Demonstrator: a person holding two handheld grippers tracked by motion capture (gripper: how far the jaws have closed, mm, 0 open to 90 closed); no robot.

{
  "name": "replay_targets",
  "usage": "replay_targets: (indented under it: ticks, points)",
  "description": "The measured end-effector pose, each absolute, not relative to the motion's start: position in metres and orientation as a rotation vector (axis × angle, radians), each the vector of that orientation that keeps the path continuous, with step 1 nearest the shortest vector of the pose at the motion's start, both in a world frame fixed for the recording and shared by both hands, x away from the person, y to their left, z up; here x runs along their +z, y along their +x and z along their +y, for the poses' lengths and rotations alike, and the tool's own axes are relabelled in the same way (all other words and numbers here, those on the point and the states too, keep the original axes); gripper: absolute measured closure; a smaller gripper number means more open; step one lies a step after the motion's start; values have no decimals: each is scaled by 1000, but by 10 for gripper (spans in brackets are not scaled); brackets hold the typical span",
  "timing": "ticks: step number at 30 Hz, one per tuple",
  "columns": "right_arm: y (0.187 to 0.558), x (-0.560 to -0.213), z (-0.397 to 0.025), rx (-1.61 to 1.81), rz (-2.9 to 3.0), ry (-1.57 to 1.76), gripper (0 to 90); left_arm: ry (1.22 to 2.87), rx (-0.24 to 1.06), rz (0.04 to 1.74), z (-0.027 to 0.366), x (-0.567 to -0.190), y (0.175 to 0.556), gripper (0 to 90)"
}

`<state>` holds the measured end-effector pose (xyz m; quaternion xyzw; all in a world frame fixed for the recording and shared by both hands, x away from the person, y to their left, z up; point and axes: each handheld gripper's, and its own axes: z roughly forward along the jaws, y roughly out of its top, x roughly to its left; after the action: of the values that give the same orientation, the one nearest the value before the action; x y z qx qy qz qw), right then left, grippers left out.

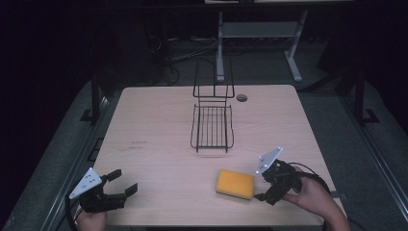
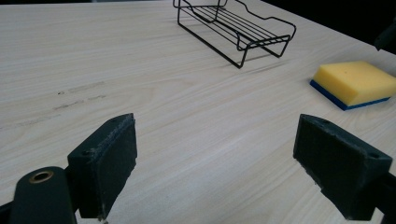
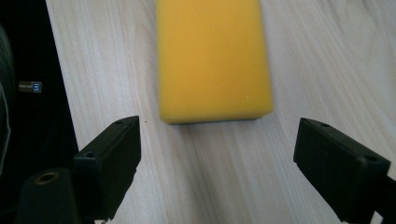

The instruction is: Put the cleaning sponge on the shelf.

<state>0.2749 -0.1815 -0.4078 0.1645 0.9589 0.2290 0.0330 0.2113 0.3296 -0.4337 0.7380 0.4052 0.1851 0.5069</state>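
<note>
A yellow sponge with a dark blue underside is seen lying flat on the light wooden table, near the front edge and towards the right. No brand or writing can be read on it; its yellow top is plain in the right gripper view, and the blue layer is visible along its lower edge in the left gripper view.

The right gripper is held by a hand just beside the sponge's right end, close to it but apart. In the right gripper view its jaws are spread wide and nothing is held between them; the sponge lies ahead of them, its near end just beyond the tips. A small tag with tiny characters is visible in the dark area past the table edge, but the characters are too small to be read.

The left gripper is held near the front left corner of the table, well apart from the sponge. Its jaws are likewise spread wide and empty, with bare wood between them.

A black wire rack stands at the middle of the table, beyond the sponge and apart from it. Faint dark marks are seen on the wood to the left of the rack; no letters can be made out in them.
</note>
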Motion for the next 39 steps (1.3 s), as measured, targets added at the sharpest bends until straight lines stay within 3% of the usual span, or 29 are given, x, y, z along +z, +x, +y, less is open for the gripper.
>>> replay_targets:
  ticks: [39]
  points:
    - [292, -407, -120, 704, 3023, 342, 146, 1768, 448, 978, 333, -432, 210, 128]
